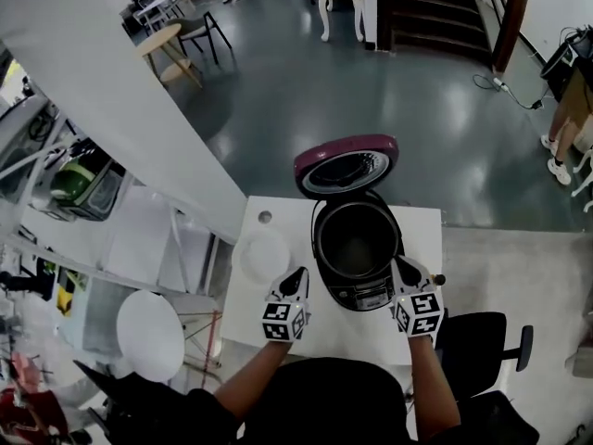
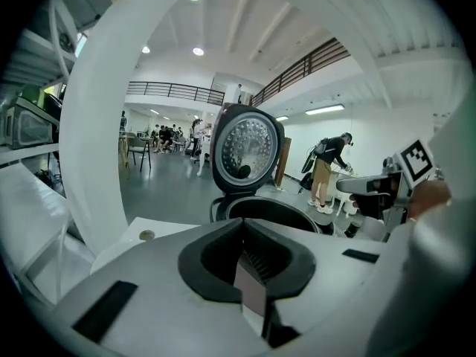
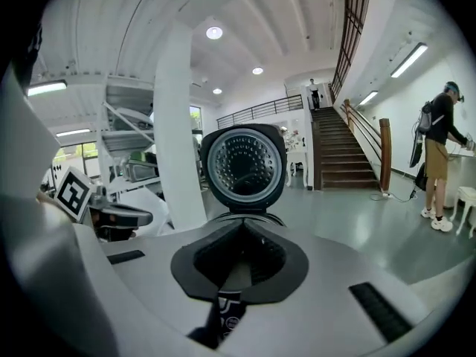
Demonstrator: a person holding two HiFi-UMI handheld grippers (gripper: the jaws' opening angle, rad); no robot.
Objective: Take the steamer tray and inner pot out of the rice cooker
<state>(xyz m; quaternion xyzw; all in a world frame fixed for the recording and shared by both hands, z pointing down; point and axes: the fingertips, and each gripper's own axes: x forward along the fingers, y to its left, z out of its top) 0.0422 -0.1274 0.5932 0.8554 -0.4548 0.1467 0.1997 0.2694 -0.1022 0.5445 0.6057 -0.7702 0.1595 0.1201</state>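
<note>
Two grippers low over the white table, left gripper and right gripper, one at each side of the rice cooker. Both with jaws pressed together, nothing between them. Cooker standing at the table's middle, maroon lid tipped up and back, dark inside laid bare. Just left of it, beside the left gripper's tips, a pale round dish, possibly the steamer tray; too washed out to tell.

Bright ceiling lamps light the hall; gripper views bulge, dark-cornered.
</note>
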